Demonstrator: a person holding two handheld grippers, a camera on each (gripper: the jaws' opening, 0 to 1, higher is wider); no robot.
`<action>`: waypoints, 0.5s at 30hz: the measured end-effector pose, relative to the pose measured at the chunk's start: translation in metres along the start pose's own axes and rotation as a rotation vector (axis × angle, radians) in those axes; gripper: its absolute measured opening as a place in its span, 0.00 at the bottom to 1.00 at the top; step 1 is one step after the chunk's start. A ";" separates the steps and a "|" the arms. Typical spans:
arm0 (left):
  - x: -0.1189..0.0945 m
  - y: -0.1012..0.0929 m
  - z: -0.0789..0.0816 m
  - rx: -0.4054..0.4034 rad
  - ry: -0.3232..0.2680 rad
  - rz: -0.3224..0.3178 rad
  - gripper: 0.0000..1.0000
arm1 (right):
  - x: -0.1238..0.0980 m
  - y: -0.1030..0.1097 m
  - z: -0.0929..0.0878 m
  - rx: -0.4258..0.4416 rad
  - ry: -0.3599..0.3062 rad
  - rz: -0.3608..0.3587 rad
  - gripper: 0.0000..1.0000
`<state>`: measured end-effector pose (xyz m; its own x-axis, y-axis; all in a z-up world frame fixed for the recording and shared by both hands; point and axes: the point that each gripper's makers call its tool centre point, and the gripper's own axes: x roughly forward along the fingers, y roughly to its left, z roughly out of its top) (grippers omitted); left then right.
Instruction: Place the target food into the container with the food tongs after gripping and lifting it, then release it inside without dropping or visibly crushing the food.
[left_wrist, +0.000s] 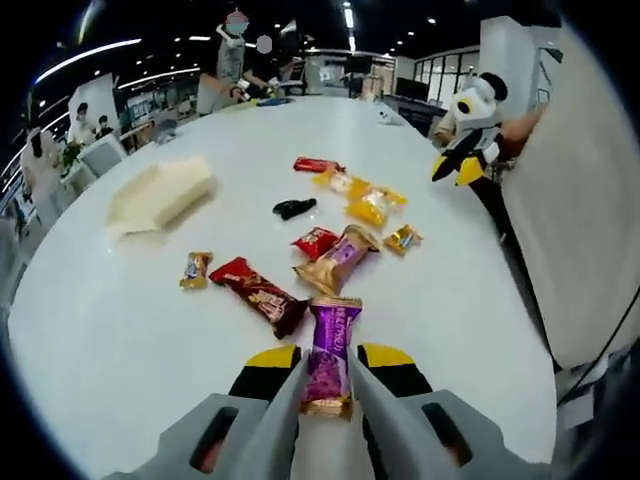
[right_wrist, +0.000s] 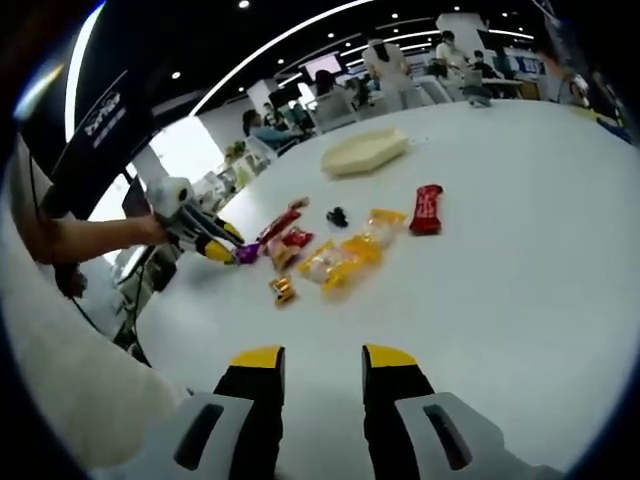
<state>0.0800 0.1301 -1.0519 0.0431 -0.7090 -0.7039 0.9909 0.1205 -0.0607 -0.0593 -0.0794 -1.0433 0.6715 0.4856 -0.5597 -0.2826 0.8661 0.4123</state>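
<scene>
While clamped lengthwise, a glossy purple foil candy wrapper sits in the left hand-held gripper.
Right hand-held gripper gapes over the smooth white bench, near that wrapper.

Left tool: jaws closed on a purple wrapper, yellow tips on either side of it, low over the worktop. In the right gripper view we see this tool at far left, held by our left hand, forearm bare.

Right tool: jaws parted, nothing between the yellow tips, low over the worktop. In the left gripper view we see it at upper right, jaws apart.
</scene>
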 end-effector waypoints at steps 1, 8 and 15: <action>0.000 0.000 0.000 -0.012 -0.001 0.004 0.20 | 0.001 0.000 0.000 0.000 0.001 0.002 0.30; -0.001 -0.002 -0.002 -0.051 0.001 0.053 0.19 | 0.003 -0.001 0.005 0.007 -0.014 0.010 0.30; -0.008 -0.010 0.000 -0.163 -0.049 0.119 0.19 | 0.002 -0.004 0.012 0.027 -0.048 0.020 0.29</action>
<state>0.0692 0.1346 -1.0459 0.1692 -0.7154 -0.6779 0.9447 0.3138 -0.0954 -0.0488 -0.0829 -1.0375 0.6979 0.4960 -0.5167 -0.2782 0.8525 0.4425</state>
